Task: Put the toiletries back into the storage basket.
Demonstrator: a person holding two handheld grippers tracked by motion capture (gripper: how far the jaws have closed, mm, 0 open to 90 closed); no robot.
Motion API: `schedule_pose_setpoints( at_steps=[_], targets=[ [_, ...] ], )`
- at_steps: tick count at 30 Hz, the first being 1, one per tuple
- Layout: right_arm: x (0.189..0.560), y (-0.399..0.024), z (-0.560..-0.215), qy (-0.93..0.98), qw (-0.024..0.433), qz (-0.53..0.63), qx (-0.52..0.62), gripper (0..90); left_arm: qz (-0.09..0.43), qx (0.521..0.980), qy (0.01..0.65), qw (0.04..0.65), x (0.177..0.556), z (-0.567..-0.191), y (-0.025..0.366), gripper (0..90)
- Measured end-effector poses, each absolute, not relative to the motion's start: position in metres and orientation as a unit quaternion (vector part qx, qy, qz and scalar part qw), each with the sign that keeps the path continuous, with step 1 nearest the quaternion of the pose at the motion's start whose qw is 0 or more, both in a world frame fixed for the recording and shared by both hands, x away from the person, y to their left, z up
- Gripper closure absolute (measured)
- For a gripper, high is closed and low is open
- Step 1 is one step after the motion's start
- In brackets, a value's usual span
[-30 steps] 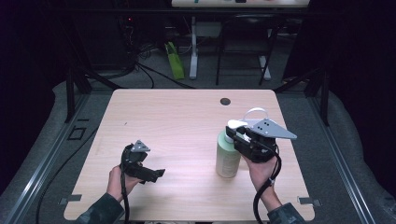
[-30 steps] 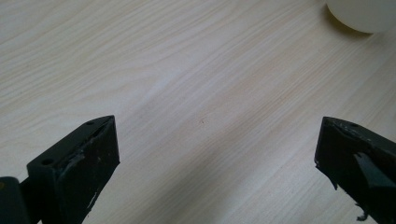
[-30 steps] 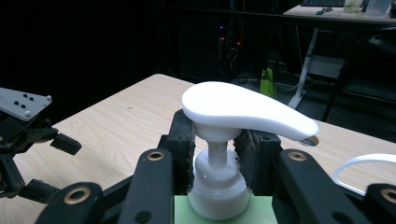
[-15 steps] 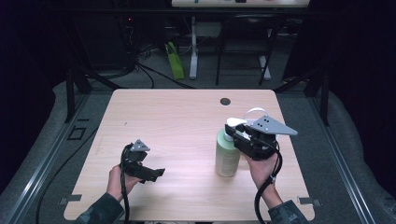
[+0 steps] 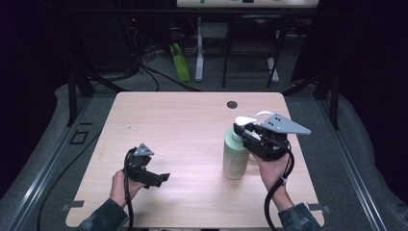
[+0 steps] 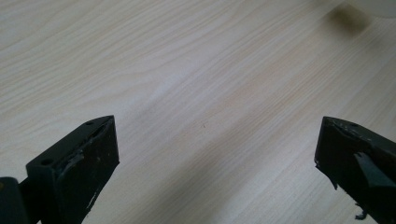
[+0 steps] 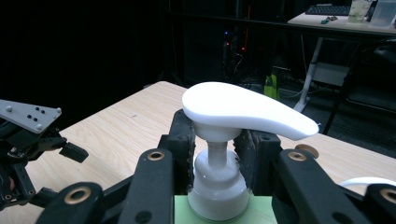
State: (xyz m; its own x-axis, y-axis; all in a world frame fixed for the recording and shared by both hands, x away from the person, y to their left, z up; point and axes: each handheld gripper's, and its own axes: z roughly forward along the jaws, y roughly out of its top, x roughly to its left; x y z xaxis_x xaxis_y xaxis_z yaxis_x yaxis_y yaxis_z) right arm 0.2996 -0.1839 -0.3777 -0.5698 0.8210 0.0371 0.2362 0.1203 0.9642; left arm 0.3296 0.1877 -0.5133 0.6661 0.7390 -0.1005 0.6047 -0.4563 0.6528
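Right jaws: I have them clamped on the white collar of the pump bottle (image 7: 219, 179), one black pad on each side of the neck, under the pump head (image 7: 243, 107).
Left jaws: wide apart, with bare wood between them.
Right gripper view: gives me the grip close up, which the high view hides behind the right gripper (image 5: 246, 136); the left gripper (image 7: 28, 154) sits off to its left side.
Left gripper view: the wood grain close up, plus a dark blurred patch toward the top right that I cannot identify.
High view: the pale green bottle (image 5: 235, 156) stands upright on the table (image 5: 183, 125), at its right half.
Right hand (image 5: 272, 168): beside the bottle on its right, gripper level and aimed at the neck.
Left hand (image 5: 121, 185): well left of the bottle, near the table's front edge, with the gripper (image 5: 161, 178) tipped low toward the bottle.
Count: one bottle, two grippers, two hands, one dark round hole (image 5: 232, 104) behind the bottle.
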Motion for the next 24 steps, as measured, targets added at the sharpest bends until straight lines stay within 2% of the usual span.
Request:
schedule_pose_setpoints(
  at_steps=[24],
  targets=[
    [0.306,-0.183,-0.353,0.693,0.283,0.553,0.366,68.1,0.116,0.849,0.397,0.33,0.333,-0.517,0.191,0.0]
  ],
)
